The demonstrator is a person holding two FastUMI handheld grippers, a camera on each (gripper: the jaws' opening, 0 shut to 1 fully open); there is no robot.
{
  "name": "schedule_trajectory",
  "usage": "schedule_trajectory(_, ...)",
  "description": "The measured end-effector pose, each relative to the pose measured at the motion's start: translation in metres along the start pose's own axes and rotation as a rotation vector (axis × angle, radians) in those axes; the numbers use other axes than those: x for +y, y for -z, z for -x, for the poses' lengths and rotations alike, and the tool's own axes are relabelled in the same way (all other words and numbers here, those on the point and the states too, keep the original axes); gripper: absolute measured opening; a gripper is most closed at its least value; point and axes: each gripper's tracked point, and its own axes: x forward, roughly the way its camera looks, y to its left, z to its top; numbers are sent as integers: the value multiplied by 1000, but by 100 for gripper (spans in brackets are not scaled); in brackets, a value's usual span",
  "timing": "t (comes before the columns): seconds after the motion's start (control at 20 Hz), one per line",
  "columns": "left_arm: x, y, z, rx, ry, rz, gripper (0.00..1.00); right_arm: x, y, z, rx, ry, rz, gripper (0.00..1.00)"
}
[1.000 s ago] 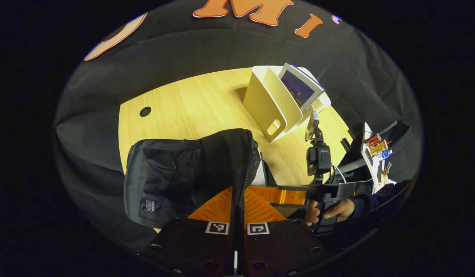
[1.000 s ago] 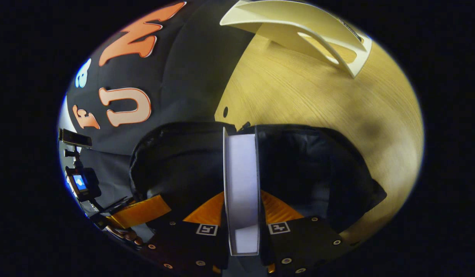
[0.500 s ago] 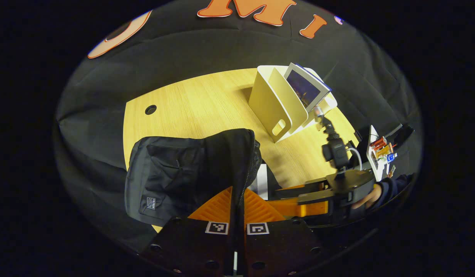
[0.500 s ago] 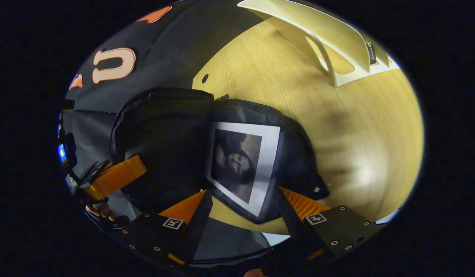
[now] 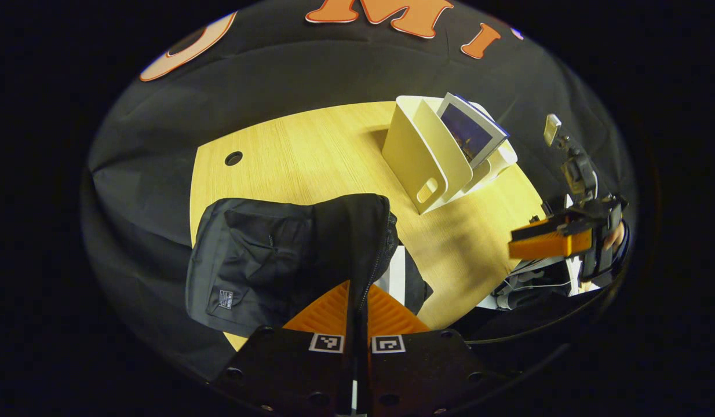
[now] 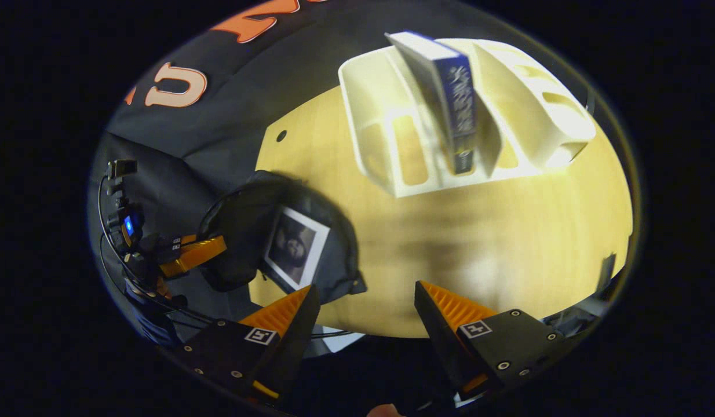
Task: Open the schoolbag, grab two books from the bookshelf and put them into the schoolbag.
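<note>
The left gripper [image 5: 357,301] has its jaws pinched tight on the zip edge of the black schoolbag [image 5: 265,260], lying on the worktop [image 6: 508,243]. The right gripper [image 6: 363,301] hangs over the worktop, jaws wide apart and empty. One book [image 6: 294,246] lies inside the bag; another [image 6: 450,98] stands in the white bookshelf [image 6: 380,116].

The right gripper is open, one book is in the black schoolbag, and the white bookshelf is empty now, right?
Not quite. The right gripper view shows a blue-spined book standing in the white plastic bookshelf. The rest holds: the right gripper is open and a white-bordered book lies in the black fabric schoolbag.
</note>
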Motion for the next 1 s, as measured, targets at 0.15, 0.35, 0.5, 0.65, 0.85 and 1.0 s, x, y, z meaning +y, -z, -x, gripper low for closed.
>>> schedule_trajectory(0.15,-2,-1,-5,4,-7,12,4,-26,-30,29,-4,73,51,99)
schedule_trajectory(0.35,-1,-1,-4,3,-19,37,4,-34,-77,54,-5,104,133,98)
schedule_trajectory(0.5,1,1,-6,2,-32,66,4,-32,-119,62,-8,129,201,99)
schedule_trajectory(0.65,3,1,-5,-9,-39,101,4,-23,-155,62,19,130,252,99)
schedule_trajectory(0.85,7,1,-4,-18,-36,168,4,-29,-195,38,63,130,236,99)
schedule_trajectory(1.0,12,3,0,-25,-47,200,4,-46,-210,15,99,180,211,99)
